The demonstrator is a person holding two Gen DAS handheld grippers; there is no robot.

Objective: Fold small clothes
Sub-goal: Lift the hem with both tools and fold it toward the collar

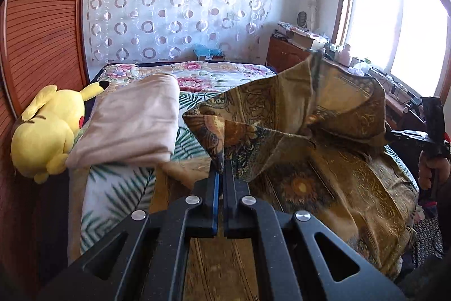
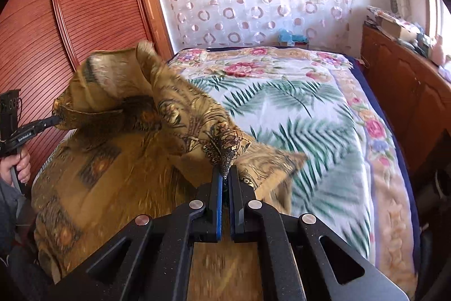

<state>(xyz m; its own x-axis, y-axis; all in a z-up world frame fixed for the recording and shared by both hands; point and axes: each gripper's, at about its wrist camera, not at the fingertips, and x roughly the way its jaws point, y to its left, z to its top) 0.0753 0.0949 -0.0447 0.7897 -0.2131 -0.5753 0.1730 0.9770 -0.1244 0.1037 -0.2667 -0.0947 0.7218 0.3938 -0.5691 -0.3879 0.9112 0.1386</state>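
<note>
A golden-brown patterned garment [image 1: 324, 160] lies on the near part of the bed, its upper part lifted. My left gripper [image 1: 222, 165] is shut on one corner of it, held above the bed. My right gripper [image 2: 225, 174] is shut on another bunched corner of the same garment [image 2: 118, 160]. In the left wrist view the right gripper [image 1: 394, 135] shows at the far right, pinching the cloth. In the right wrist view the left gripper [image 2: 55, 120] shows at the far left, also pinching it. The cloth is raised between the two and folds forward.
The bed has a floral and palm-leaf blanket [image 2: 310, 109]. A folded beige cloth [image 1: 129, 120] and a yellow plush toy [image 1: 48, 131] lie at its left side. A wooden wardrobe [image 2: 70, 19] stands left, a cluttered wooden cabinet [image 2: 400, 69] right, under a window [image 1: 400, 27].
</note>
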